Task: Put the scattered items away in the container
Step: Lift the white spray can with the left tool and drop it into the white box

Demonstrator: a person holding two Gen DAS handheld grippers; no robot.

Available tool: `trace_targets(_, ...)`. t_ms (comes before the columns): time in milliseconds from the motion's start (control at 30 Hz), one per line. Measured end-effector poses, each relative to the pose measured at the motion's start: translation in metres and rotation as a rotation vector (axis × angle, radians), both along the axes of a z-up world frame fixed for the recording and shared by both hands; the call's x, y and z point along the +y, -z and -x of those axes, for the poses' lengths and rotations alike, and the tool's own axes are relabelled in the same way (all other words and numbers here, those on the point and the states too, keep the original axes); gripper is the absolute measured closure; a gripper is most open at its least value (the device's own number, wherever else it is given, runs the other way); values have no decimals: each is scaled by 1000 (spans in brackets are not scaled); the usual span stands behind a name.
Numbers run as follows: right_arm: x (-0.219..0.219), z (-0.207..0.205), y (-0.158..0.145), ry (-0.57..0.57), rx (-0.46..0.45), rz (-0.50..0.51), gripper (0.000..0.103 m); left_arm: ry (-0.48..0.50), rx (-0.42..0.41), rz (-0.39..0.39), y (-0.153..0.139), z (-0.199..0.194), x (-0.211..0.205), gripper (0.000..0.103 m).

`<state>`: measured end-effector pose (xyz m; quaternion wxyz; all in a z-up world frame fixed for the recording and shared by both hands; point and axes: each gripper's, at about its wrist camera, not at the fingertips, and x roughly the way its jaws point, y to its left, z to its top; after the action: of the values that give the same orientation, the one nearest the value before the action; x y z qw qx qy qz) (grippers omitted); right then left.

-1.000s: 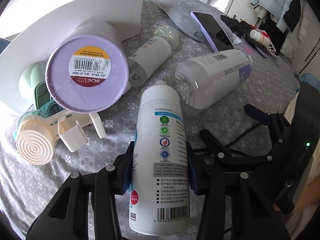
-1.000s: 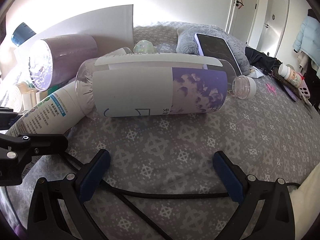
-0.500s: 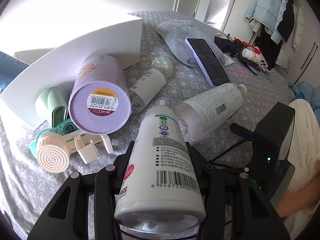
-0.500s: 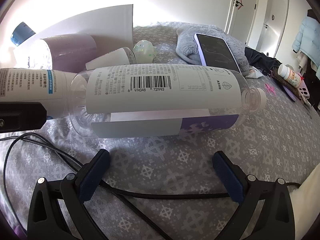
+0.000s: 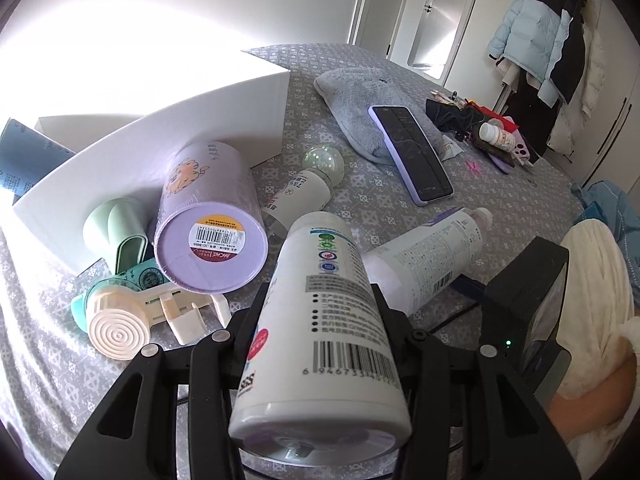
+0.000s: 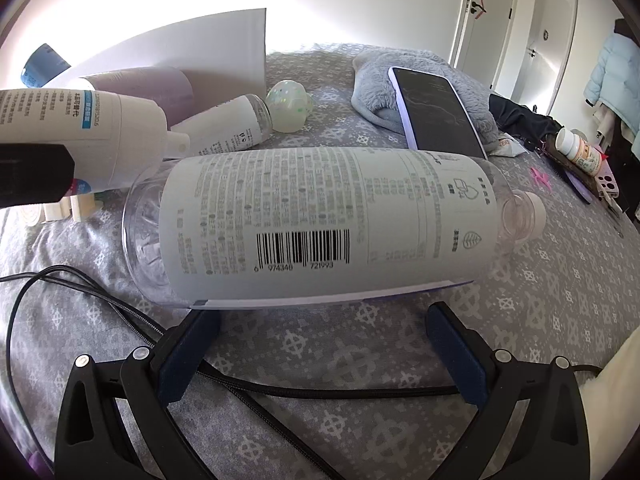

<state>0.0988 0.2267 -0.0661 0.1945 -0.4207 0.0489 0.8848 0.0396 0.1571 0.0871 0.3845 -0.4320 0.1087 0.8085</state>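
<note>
Left claw (image 5: 320, 316) is pinching the white spray bottle (image 5: 320, 328), lifted clear of the bed (image 5: 360, 196), nozzle end aimed at the clutter beside the white container (image 5: 160, 148). The bottle's body hides both pads in the left view; only the right view shows its nozzle tip. Right claw (image 6: 320, 344) sits spread wide, nothing between its pads, just short of the clear bottle (image 6: 320, 224) lying on its side mid-bed. The container's inside is washed out by glare.

Both wrist views angled down, close over bed; shared: clear bottle (image 6: 320, 224), phone (image 5: 410, 152).
</note>
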Motion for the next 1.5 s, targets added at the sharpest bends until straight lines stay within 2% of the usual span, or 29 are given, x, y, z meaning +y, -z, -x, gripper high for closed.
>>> trace_targets(300,0,0,0,-1,-1,0,0,-27,14,-41,-13,6,-2,60)
trace_targets(433,1,0,0,-1,-1,0,0,-54,37,-83,-30,16,-6,60)
trace_targets(667,2,0,0,-1,-2,0,0,-154,117,-133,-66,55,-21,60)
trace_targets(833,1,0,0,-1,-3,0,0,-238,126,-157,-77,94,-33,60)
trace_targets(933,1,0,0,-1,-3,-1,0,-296,98,-170,-73,119,-39,60)
trace_targets(1167,1,0,1,-1,-3,-1,0,-360,80,-115,-58,153,-43,60)
trace_targets(1500,1,1,1,0,-3,-2,0,-382,26,-5,-27,170,-39,60)
